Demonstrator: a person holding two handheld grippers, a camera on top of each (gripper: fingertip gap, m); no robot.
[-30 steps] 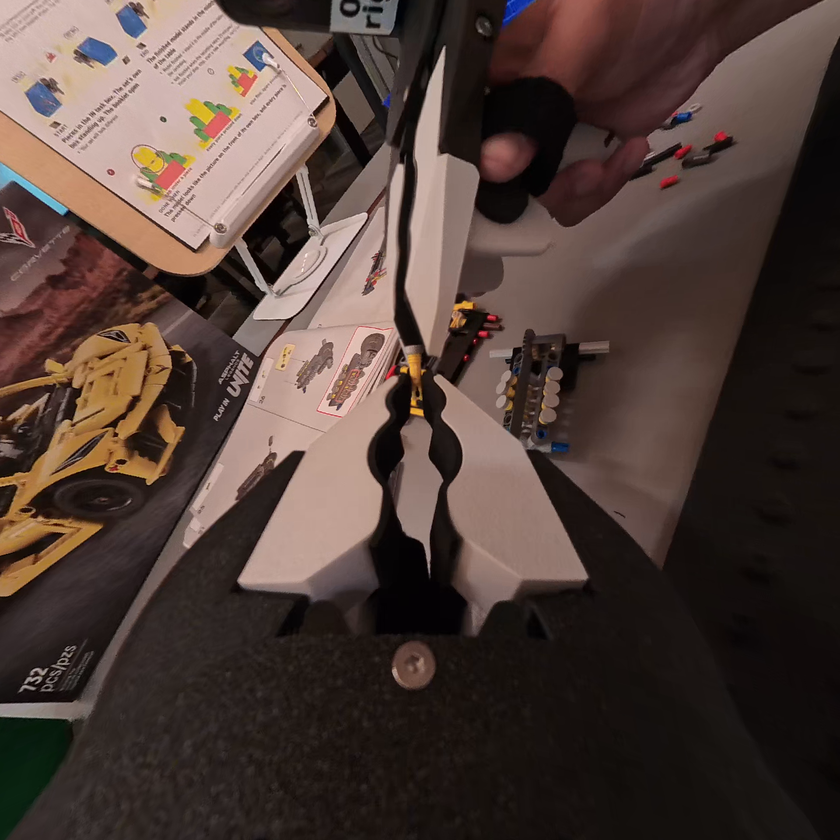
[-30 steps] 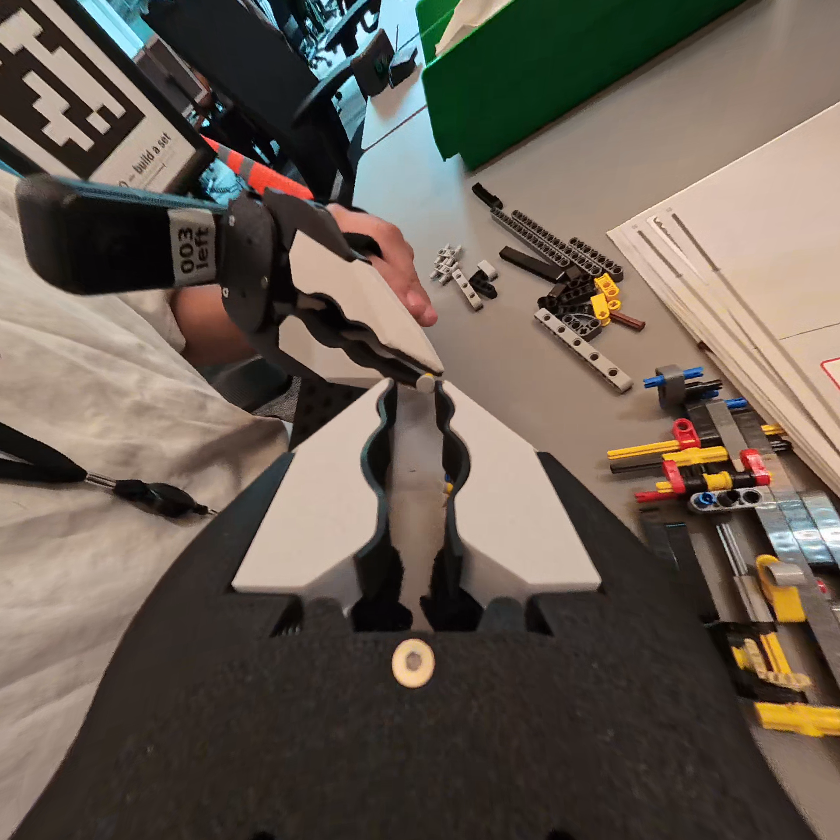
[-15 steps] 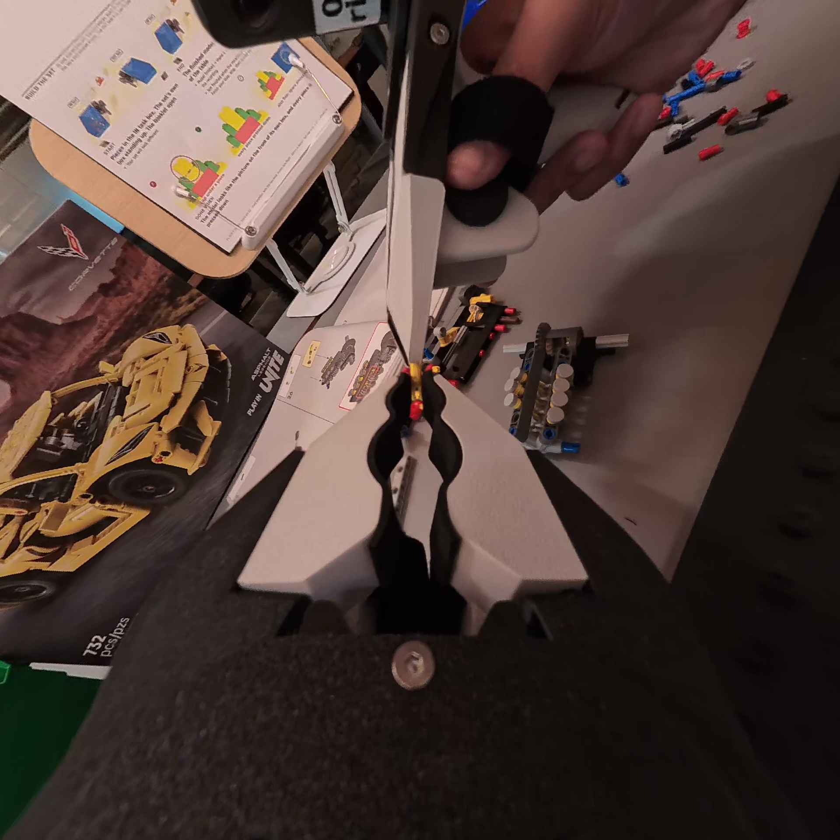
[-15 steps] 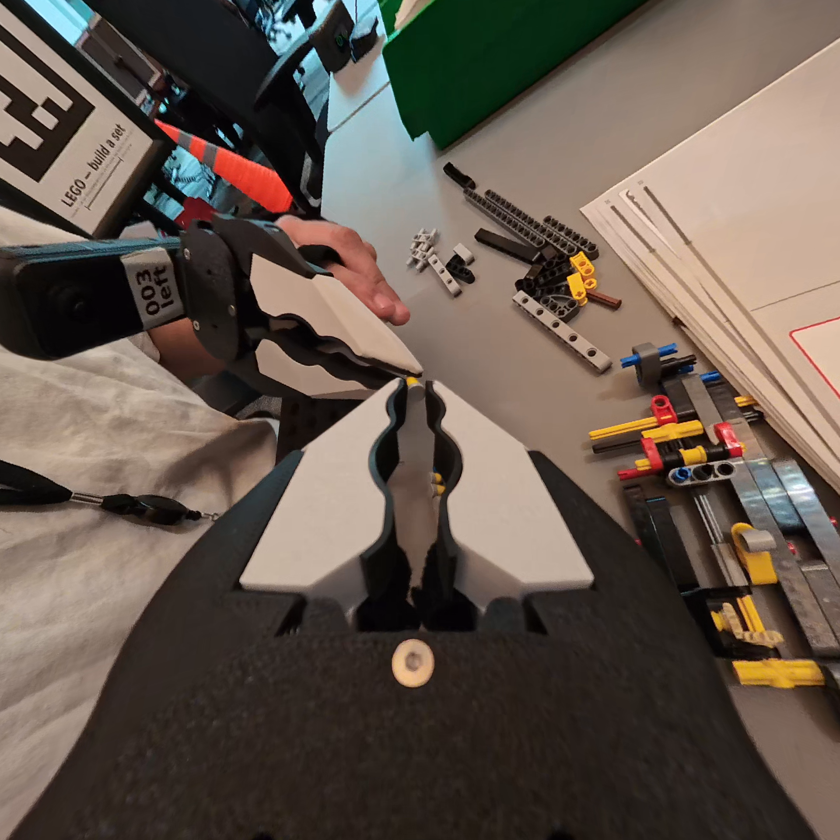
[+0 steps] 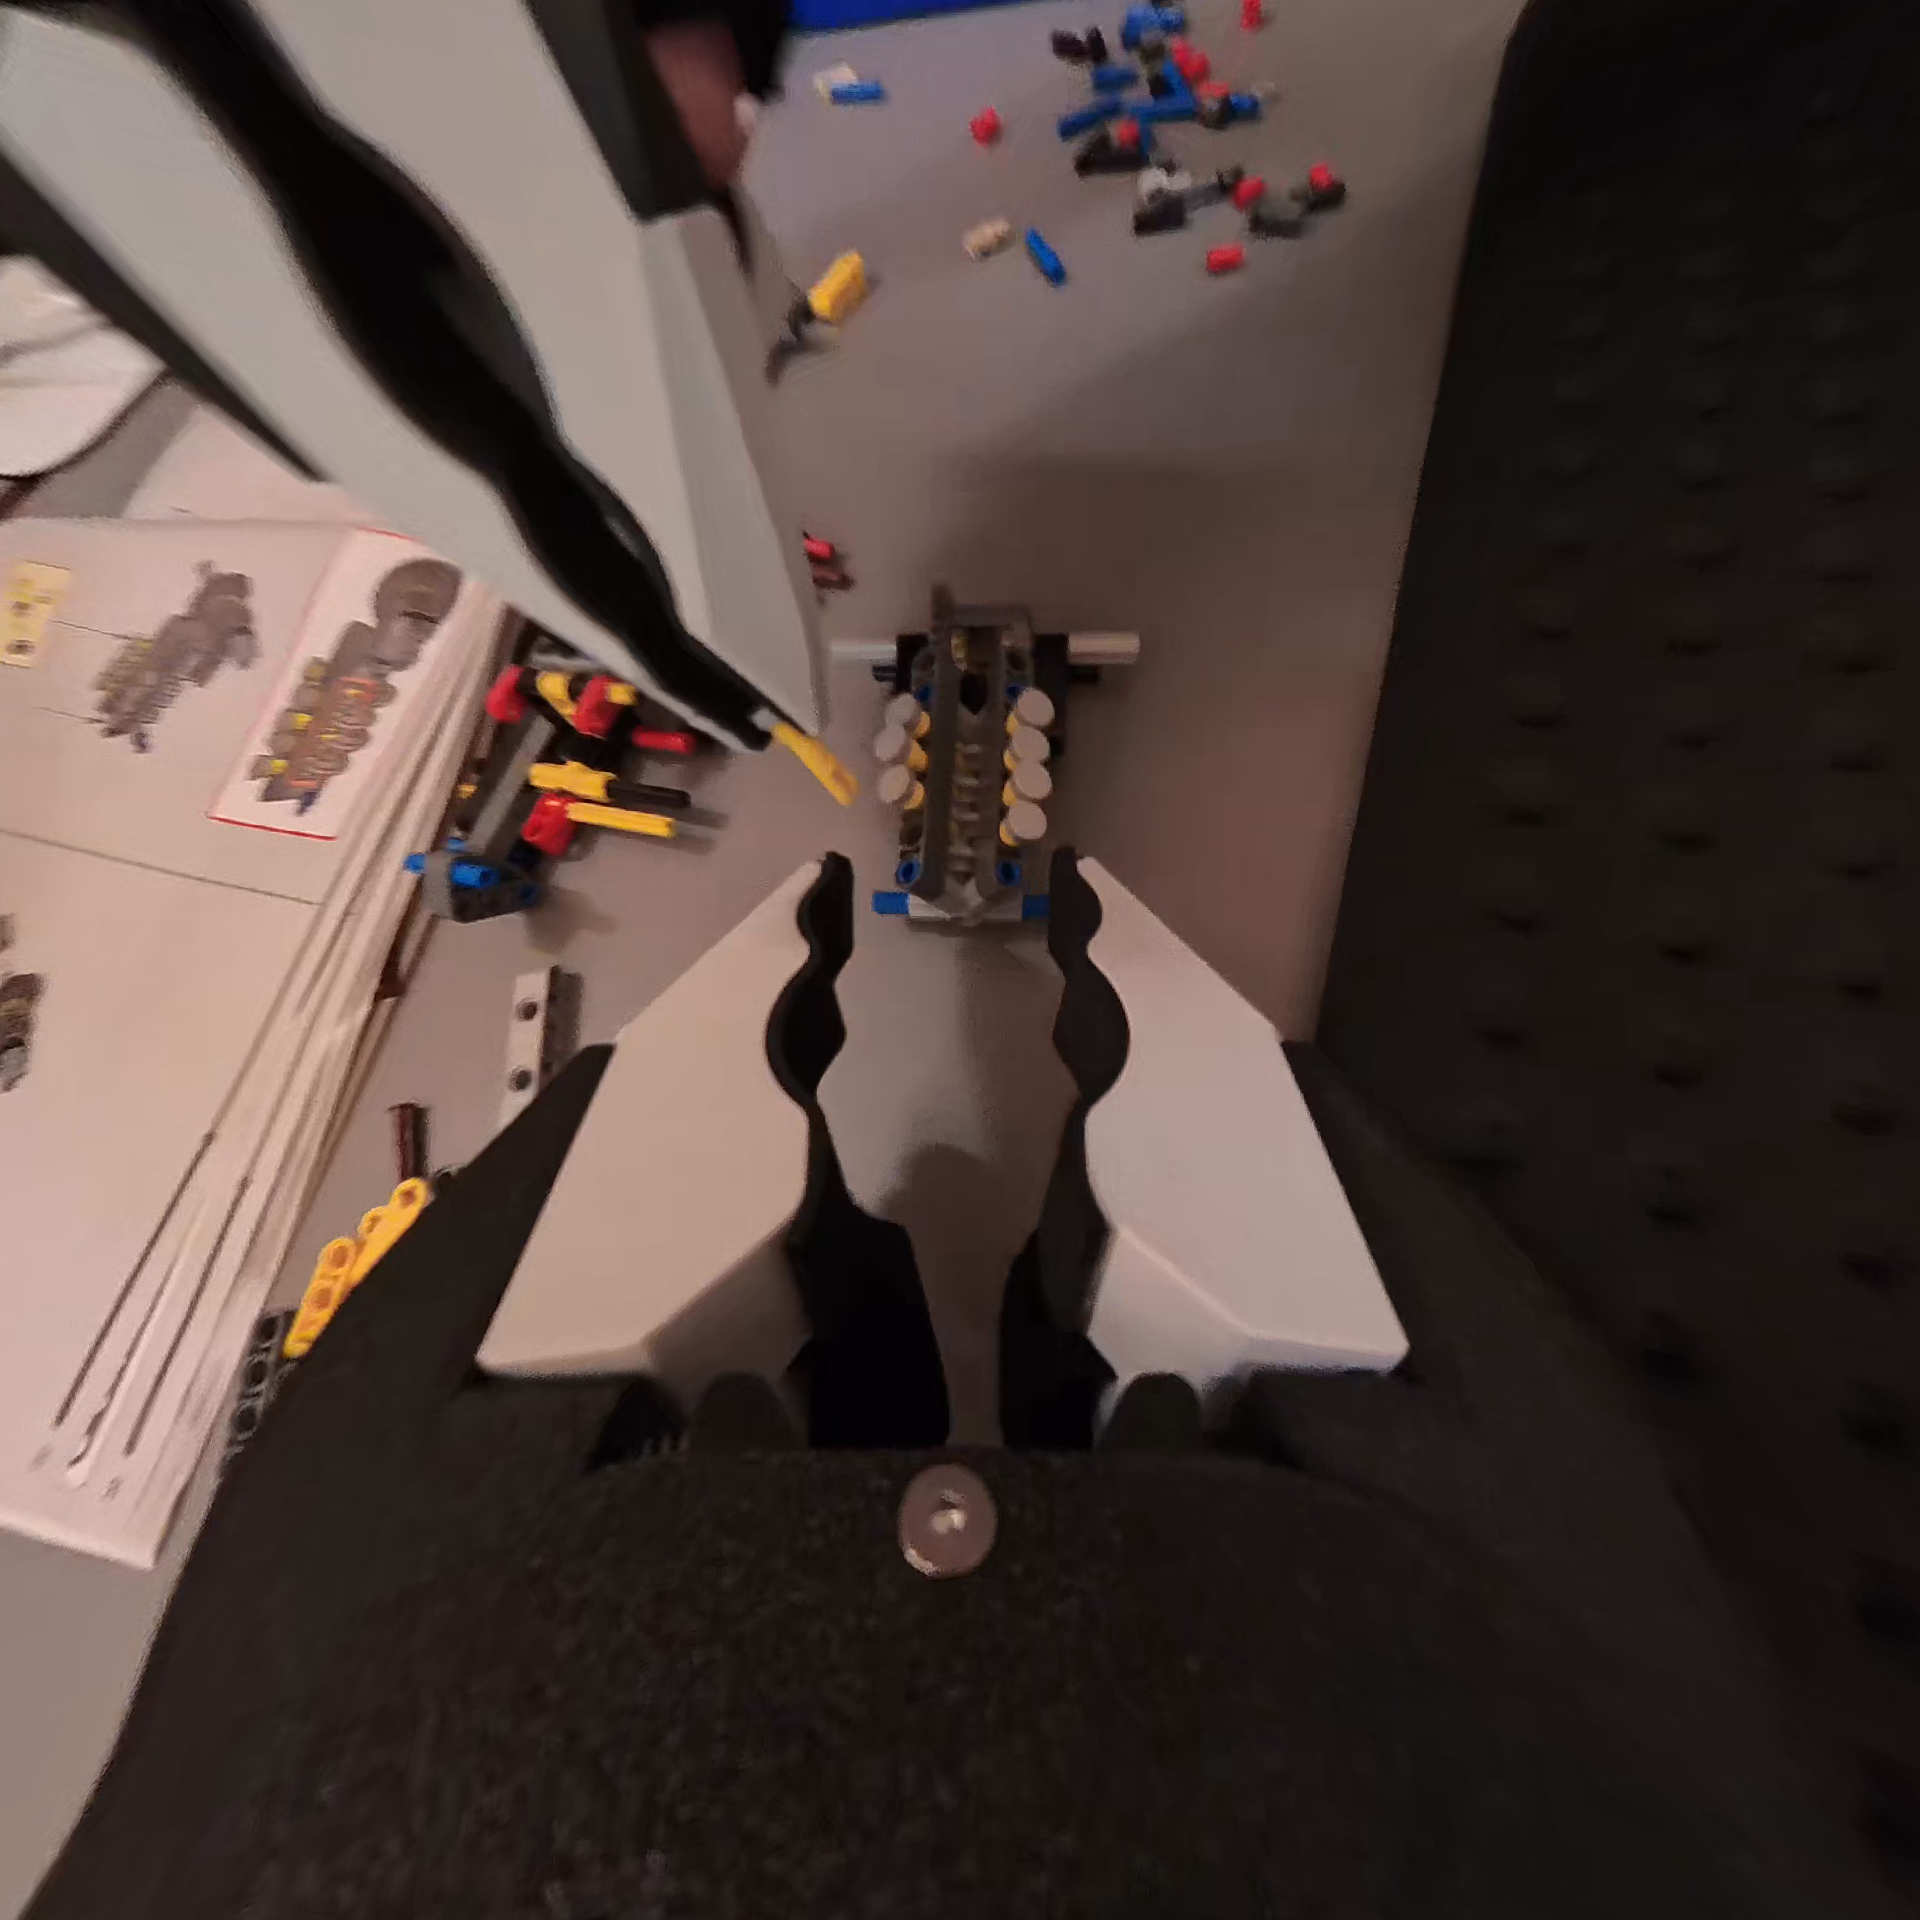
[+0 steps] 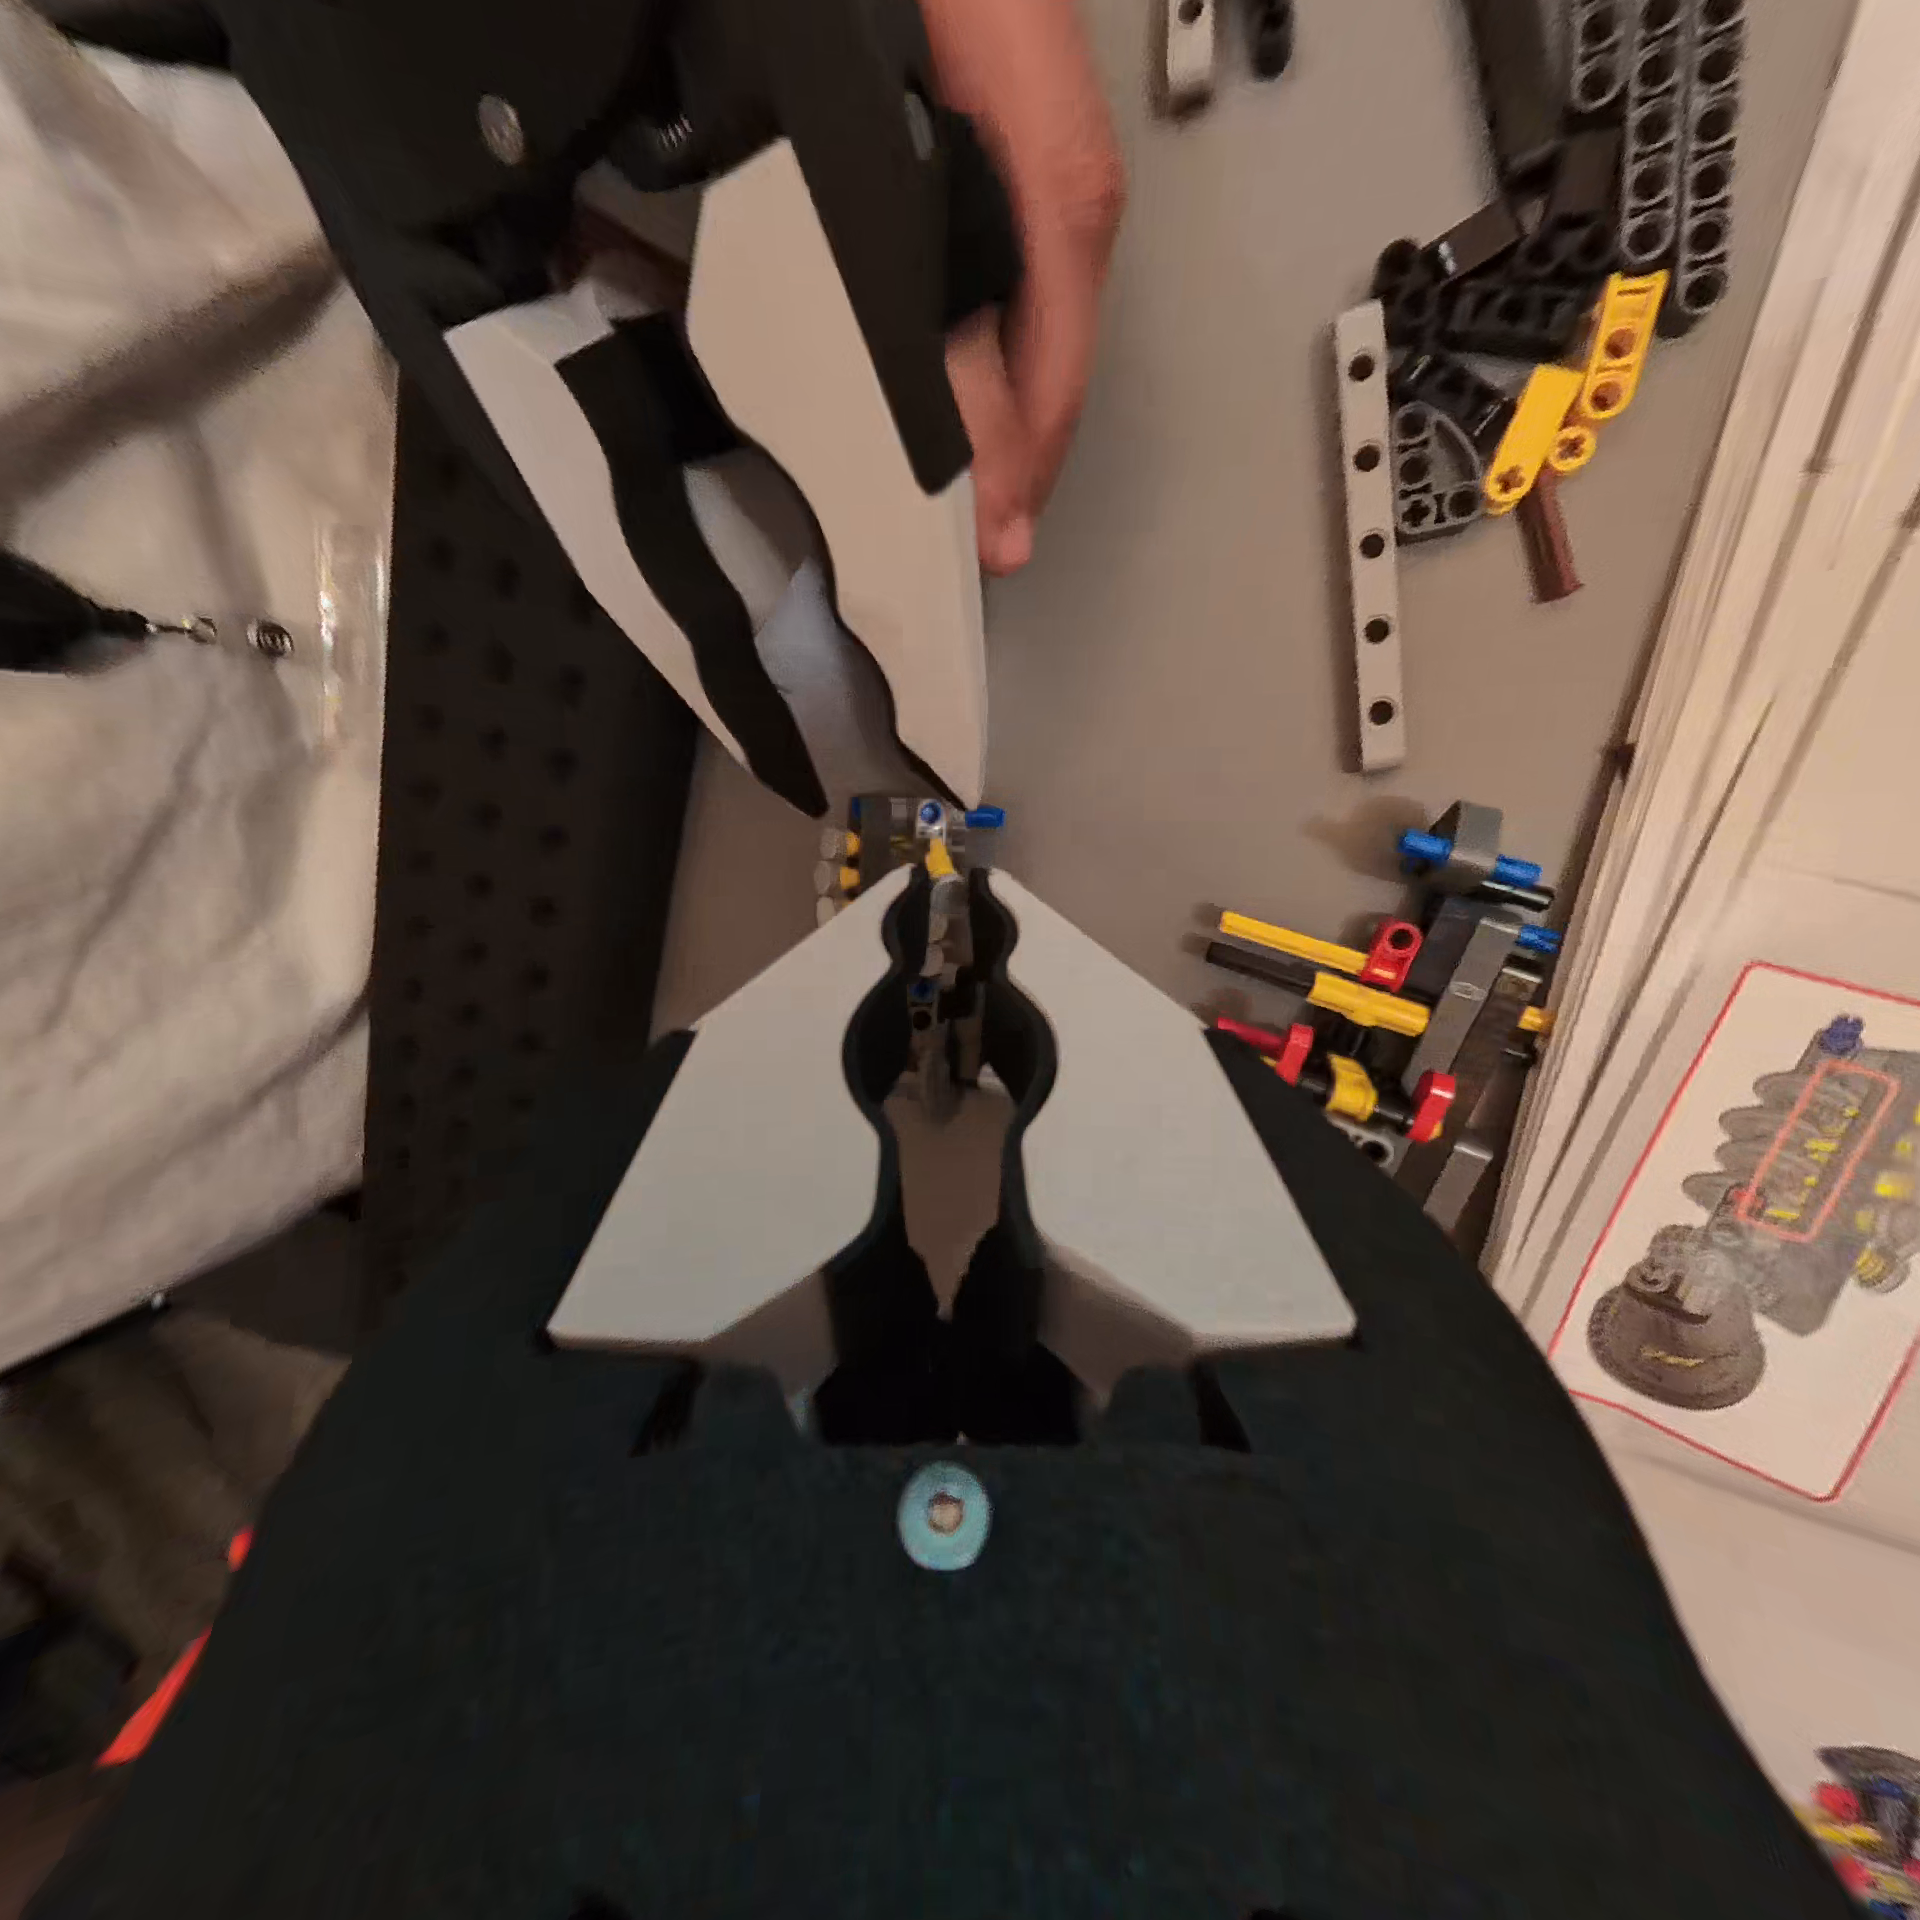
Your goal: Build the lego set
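Observation:
A grey engine block (image 5: 966, 769) with white round cylinder tops and blue pins lies on the grey table. My left gripper (image 5: 945, 868) is open and empty, its fingertips on either side of the block's near end. My right gripper (image 5: 774, 736) reaches in from the upper left, shut on a small yellow piece (image 5: 823, 771) that sticks out of its tips, just left of the block. In the right wrist view my right gripper (image 6: 943, 875) holds the yellow piece (image 6: 938, 860) right over the engine block (image 6: 883, 831), with the open left gripper (image 6: 894, 805) just beyond.
The open instruction booklet (image 5: 208, 727) lies left of the work spot. A sub-assembly with red and yellow parts (image 5: 571, 769) sits beside it. Loose blue and red pins (image 5: 1164, 135) lie farther back. Grey and black beams (image 6: 1366, 540) lie beyond. A black perforated mat (image 5: 1662, 727) borders the right. There is about 4 cm between the tips of the two grippers.
My left gripper opened and let go of the yellow piece, which stays in my right gripper. Both grippers dropped toward the table and now sit at the engine block.

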